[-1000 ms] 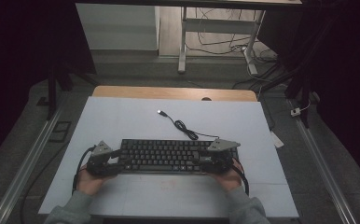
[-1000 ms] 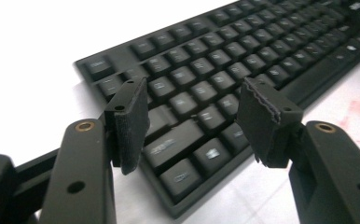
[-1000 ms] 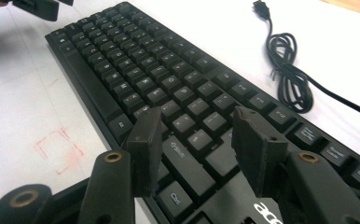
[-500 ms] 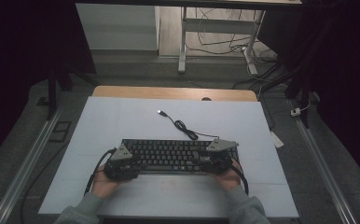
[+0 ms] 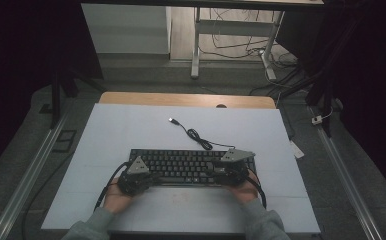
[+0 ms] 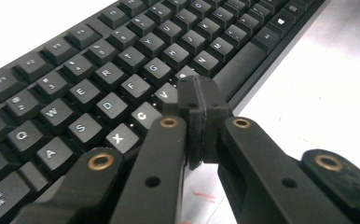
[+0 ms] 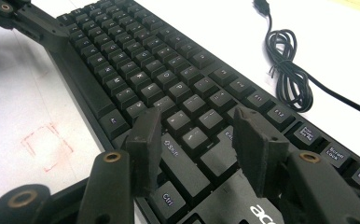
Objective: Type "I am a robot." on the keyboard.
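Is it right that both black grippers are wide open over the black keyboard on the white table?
Not quite. The left gripper is shut, its two pads pressed together above the black keyboard, as the left gripper view shows. The right gripper does stand open over the keys, and the keyboard lies on the white table.

Black keyboard [image 5: 191,166] lies flat on the white desk [image 5: 131,130], long side across, near the front edge. Its black cable [image 5: 197,136], partly coiled, trails behind it, plug unconnected.
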